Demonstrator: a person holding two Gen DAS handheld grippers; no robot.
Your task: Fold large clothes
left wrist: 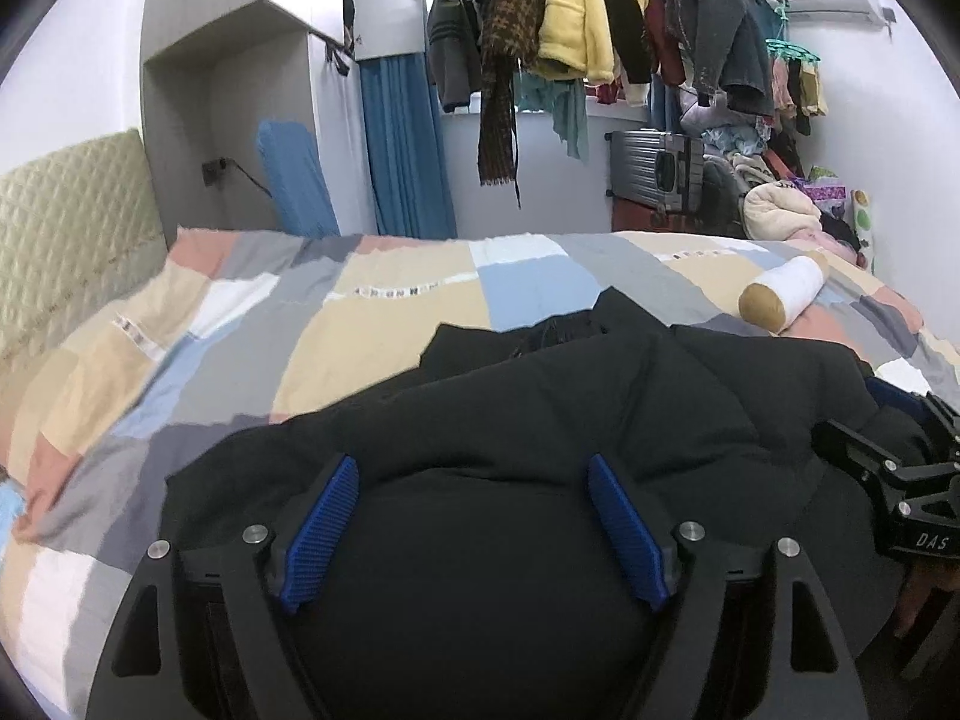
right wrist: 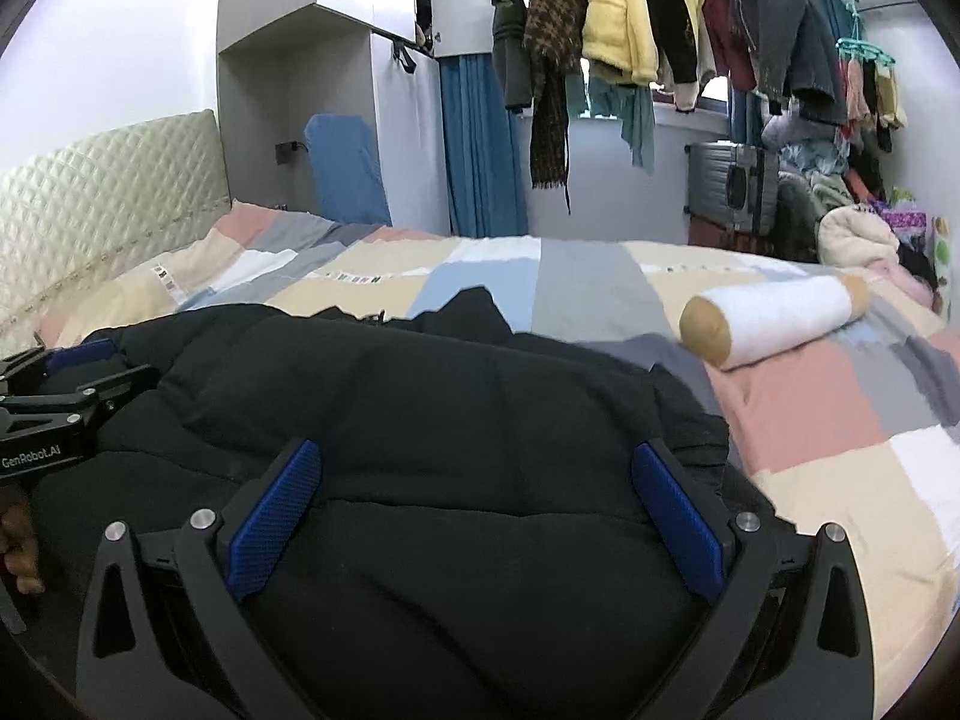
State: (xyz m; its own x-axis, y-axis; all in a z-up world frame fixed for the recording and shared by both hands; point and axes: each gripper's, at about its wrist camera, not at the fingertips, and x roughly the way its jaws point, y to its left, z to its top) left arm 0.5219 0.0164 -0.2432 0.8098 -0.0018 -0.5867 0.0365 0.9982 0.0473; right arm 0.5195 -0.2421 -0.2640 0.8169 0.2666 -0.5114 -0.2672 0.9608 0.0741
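A large black padded coat (left wrist: pixel 540 408) lies bunched on the patchwork bed cover; it also fills the lower part of the right wrist view (right wrist: pixel 420 408). My left gripper (left wrist: pixel 474 474) is open just above the coat's near part, blue pads (left wrist: pixel 324 528) wide apart, nothing between them. My right gripper (right wrist: pixel 477 462) is open too, over the coat's near right part, blue pads (right wrist: pixel 678 528) spread. Each gripper shows in the other's view: the right one at the coat's right edge (left wrist: pixel 888 462), the left one at its left edge (right wrist: pixel 66 402).
The bed (left wrist: pixel 384 312) has a cream quilted headboard (left wrist: pixel 66 228) on the left. A white and tan bolster (right wrist: pixel 774 324) lies on the bed's right side. Clothes hang on a rail (left wrist: pixel 570 18) beyond the bed, with a suitcase (left wrist: pixel 654 168) and a clothes pile at the right.
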